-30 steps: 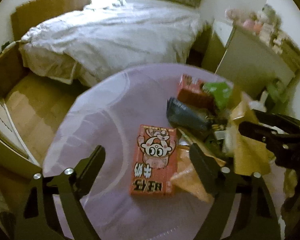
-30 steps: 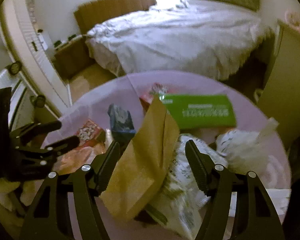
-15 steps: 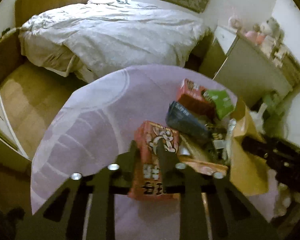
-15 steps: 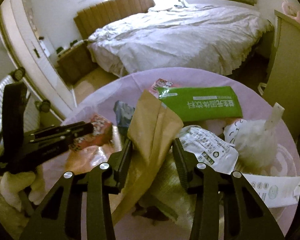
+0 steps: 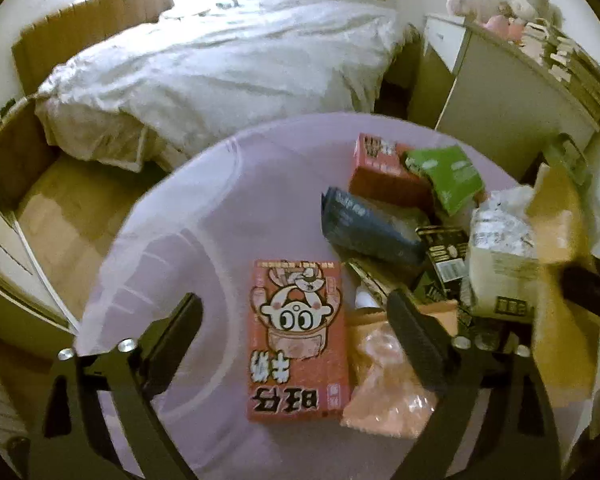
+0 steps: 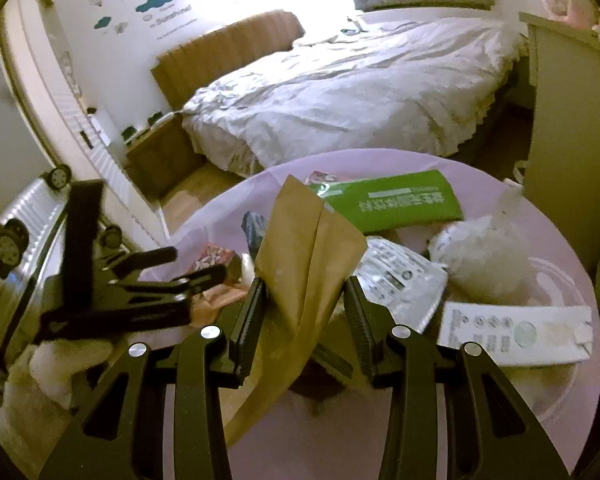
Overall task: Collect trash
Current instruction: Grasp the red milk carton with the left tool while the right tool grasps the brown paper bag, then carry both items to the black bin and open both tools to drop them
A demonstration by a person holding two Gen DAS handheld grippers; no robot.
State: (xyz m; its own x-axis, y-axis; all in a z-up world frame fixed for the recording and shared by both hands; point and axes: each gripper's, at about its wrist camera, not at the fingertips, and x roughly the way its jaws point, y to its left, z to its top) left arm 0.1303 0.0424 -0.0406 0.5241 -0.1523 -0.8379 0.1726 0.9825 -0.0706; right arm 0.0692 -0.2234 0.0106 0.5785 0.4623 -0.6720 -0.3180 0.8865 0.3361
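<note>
Trash lies on a round lilac table (image 5: 180,216). A red cartoon snack box (image 5: 298,340) lies flat between the fingers of my open left gripper (image 5: 296,320). Beside it are an orange wrapper (image 5: 384,392), a dark blue pouch (image 5: 364,228), a second red box (image 5: 380,164) and a green packet (image 5: 448,178). My right gripper (image 6: 306,304) holds a brown paper bag (image 6: 308,248) upright between its fingers, jaws partly closed on it. The left gripper (image 6: 172,272) shows at the left of the right wrist view.
A white printed pouch (image 6: 400,280), a crumpled clear bag (image 6: 484,248), a white flat box (image 6: 516,332) and the green packet (image 6: 392,204) lie on the table's right half. A bed (image 5: 228,68) stands behind. A white cabinet (image 5: 512,92) stands at the right.
My left gripper shut half a second ago and is now open again around the red box. My right gripper closed in on the brown bag and lifted it slightly.
</note>
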